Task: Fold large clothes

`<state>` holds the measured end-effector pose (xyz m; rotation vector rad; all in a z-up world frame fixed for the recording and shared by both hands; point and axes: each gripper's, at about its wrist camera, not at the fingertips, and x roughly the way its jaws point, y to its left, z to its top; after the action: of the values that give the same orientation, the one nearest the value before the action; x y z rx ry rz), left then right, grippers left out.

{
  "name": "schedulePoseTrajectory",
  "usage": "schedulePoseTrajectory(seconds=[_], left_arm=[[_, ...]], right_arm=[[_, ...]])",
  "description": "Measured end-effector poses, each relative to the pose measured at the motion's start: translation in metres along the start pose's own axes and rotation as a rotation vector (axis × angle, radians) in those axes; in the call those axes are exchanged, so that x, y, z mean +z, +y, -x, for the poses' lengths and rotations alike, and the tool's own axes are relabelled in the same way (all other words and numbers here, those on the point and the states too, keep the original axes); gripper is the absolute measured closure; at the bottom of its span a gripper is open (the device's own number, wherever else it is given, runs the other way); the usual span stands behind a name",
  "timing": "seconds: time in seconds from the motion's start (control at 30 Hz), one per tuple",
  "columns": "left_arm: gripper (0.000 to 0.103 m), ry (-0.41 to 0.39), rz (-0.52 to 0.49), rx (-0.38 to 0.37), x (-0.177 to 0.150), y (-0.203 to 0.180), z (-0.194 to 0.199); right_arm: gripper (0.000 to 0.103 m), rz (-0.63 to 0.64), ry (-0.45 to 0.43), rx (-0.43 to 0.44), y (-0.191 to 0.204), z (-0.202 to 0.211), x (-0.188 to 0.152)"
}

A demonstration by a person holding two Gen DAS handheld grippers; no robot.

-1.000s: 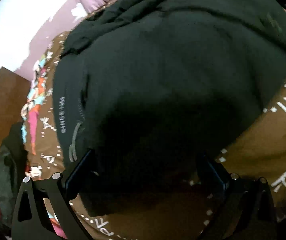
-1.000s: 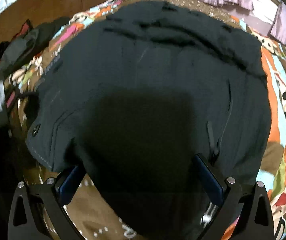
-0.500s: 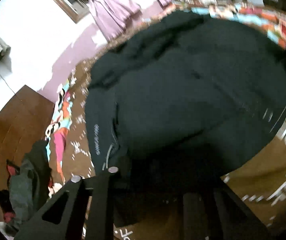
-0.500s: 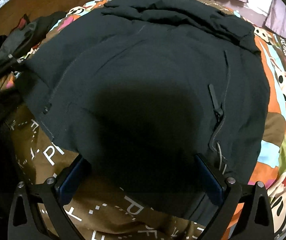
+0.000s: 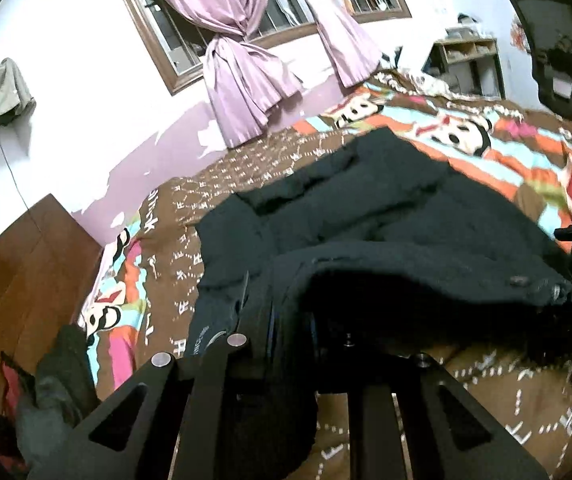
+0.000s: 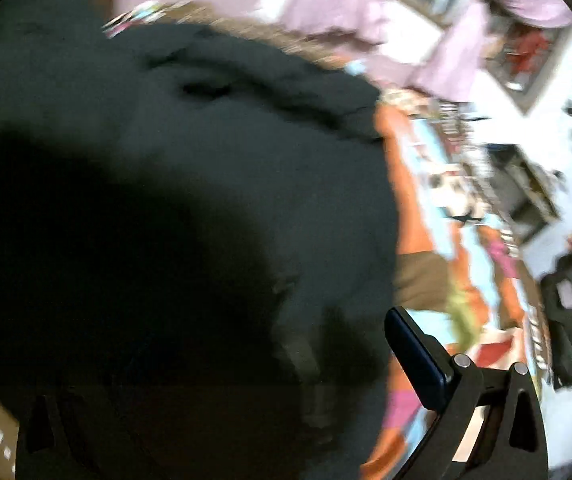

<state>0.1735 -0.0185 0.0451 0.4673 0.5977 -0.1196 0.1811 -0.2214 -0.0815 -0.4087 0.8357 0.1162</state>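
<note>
Matt black cloth jacket [image 5: 386, 240] lies on a printed cotton-like bedspread [image 5: 466, 132]; glossy brown wooden headboard [image 5: 18, 272]; satiny lilac curtains [image 5: 238, 60].

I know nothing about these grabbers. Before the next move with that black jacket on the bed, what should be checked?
1. Left gripper clamped on the black jacket: ok.
2. Gripped edge raised off the bedspread: ok.
3. Right gripper holding the jacket: not ok, jaws wide apart.
4. Right wrist view sharp: not ok, blurred.
5. Far part of the jacket flat: not ok, bunched.
6. How much fabric the left grip holds: cannot tell.
</note>
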Motion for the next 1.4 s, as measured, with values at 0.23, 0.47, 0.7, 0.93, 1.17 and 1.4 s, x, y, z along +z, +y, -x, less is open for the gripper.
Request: schedulePoseTrajectory(seconds=[0.23, 0.47, 0.7, 0.93, 1.17, 1.4], left_arm=[[0.091, -0.016, 0.106, -0.013, 0.015, 0.031, 0.0], [0.094, -0.04, 0.195, -0.029, 0.005, 0.057, 0.024], [0.096, -0.095, 0.27, -0.043, -0.025, 0.059, 0.063], [0.097, -0.13, 0.286, -0.102, -0.035, 0.058, 0.115], [0.098, -0.141, 0.271, -0.118, -0.031, 0.051, 0.152], [0.098, -0.169, 0.27, -0.107, -0.013, 0.056, 0.156]], right_arm=[[0.044, -0.114, -0.216, 0.067, -0.042, 0.045, 0.023], [0.08, -0.156, -0.389, 0.129, -0.044, 0.091, 0.043], [0.088, -0.209, -0.466, 0.199, -0.047, 0.121, 0.036], [0.09, -0.205, -0.516, 0.252, -0.052, 0.155, 0.016], [0.09, -0.171, -0.542, 0.284, -0.053, 0.188, -0.001], [0.09, -0.107, -0.572, 0.281, -0.062, 0.204, 0.021]])
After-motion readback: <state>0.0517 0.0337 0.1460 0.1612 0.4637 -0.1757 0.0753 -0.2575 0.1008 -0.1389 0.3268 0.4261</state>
